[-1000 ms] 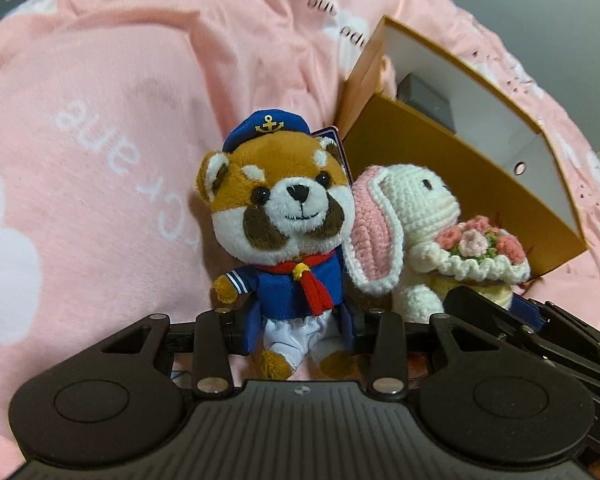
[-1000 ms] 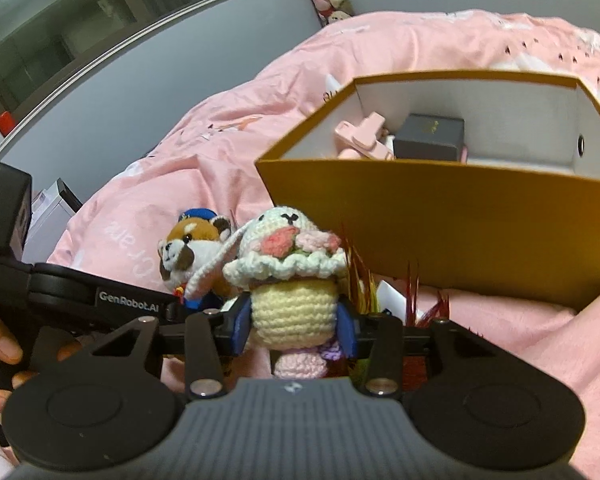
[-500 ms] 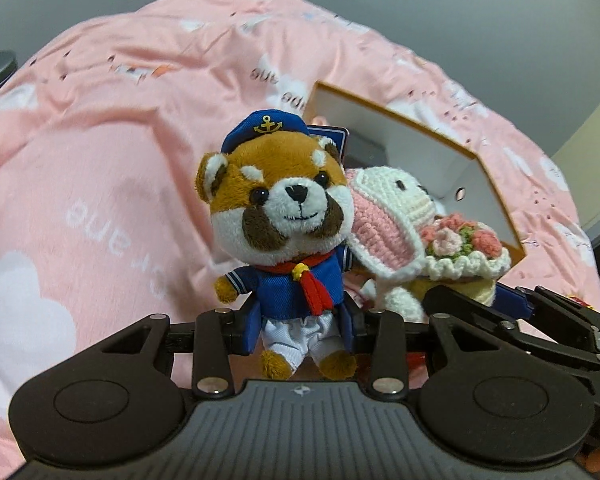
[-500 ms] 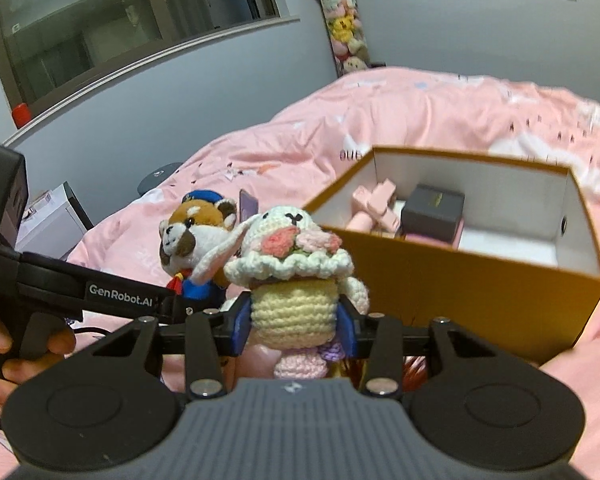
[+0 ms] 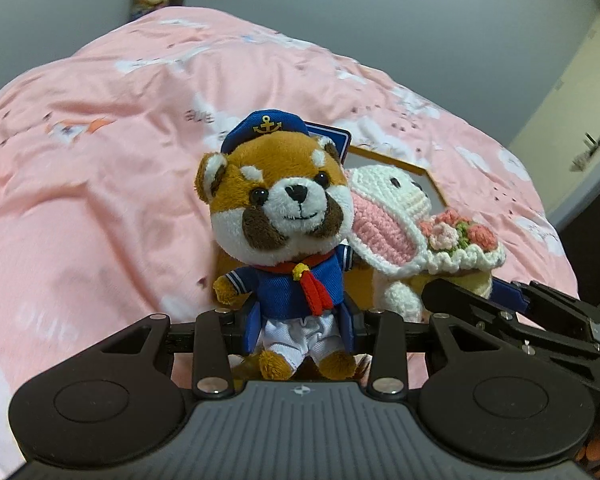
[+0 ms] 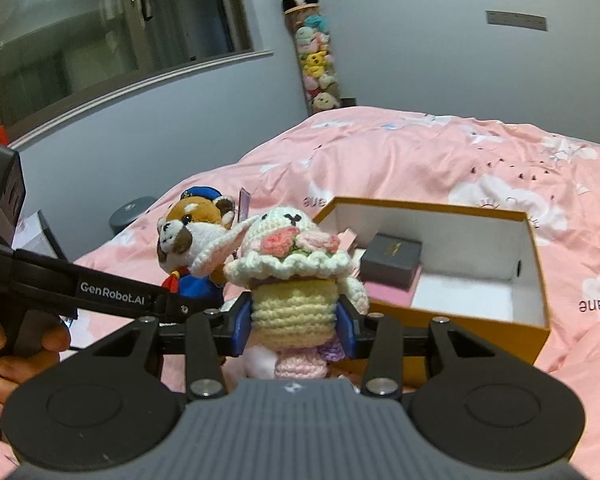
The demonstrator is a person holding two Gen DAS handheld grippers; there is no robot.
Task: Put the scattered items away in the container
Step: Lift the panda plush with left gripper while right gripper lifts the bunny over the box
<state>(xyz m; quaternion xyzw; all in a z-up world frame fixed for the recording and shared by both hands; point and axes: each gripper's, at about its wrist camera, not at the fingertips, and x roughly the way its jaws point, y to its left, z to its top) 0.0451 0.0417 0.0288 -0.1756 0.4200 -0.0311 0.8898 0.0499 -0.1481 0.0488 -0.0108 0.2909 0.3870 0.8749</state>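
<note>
My left gripper (image 5: 300, 320) is shut on a red panda plush in a blue sailor suit (image 5: 284, 216), held upright above the bed. My right gripper (image 6: 294, 320) is shut on a crocheted white bunny with a pink flower bouquet (image 6: 292, 264). The two toys touch side by side; the bunny (image 5: 396, 216) shows right of the panda in the left wrist view, the panda (image 6: 192, 236) left of the bunny in the right wrist view. The orange box (image 6: 460, 320) lies open on the bed just right of and below the bunny, holding a dark case (image 6: 392, 260) and pink items.
A pink patterned duvet (image 5: 100, 184) covers the bed. A hanging column of plush toys (image 6: 316, 64) is on the far wall beside a window (image 6: 100, 48). A round dark object (image 6: 132, 212) and the person's left hand (image 6: 4, 360) are at the left.
Both grippers have risen with their toys still held. The box has dropped lower and farther in both views, and its inside now shows from above.
</note>
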